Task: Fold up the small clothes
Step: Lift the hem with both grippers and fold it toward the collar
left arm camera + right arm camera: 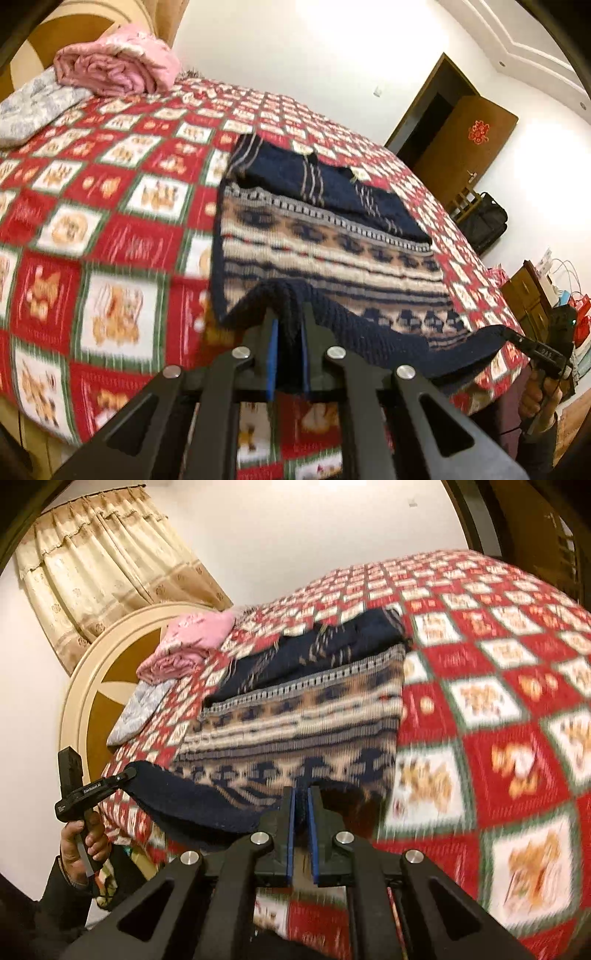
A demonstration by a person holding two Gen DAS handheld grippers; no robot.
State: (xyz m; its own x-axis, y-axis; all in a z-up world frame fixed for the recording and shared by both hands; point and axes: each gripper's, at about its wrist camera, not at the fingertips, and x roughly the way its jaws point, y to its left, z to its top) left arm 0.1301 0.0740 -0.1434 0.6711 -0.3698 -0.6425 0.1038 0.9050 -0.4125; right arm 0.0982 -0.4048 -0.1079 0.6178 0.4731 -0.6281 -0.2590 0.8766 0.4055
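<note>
- My L claw (288, 325) pinches sweater (325, 236) hem, near corner.
- My R claw (303, 805) pinches hem's other corner.
- Hem lifted off bed (110, 206); sleeves folded on top.

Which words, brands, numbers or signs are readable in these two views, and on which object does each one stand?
"GenRobot.AI": white print on the left gripper, seen from the right wrist.
Red ornament on the brown door: a sign, too blurred to read.
White marks on the right gripper: too small to read.
</note>
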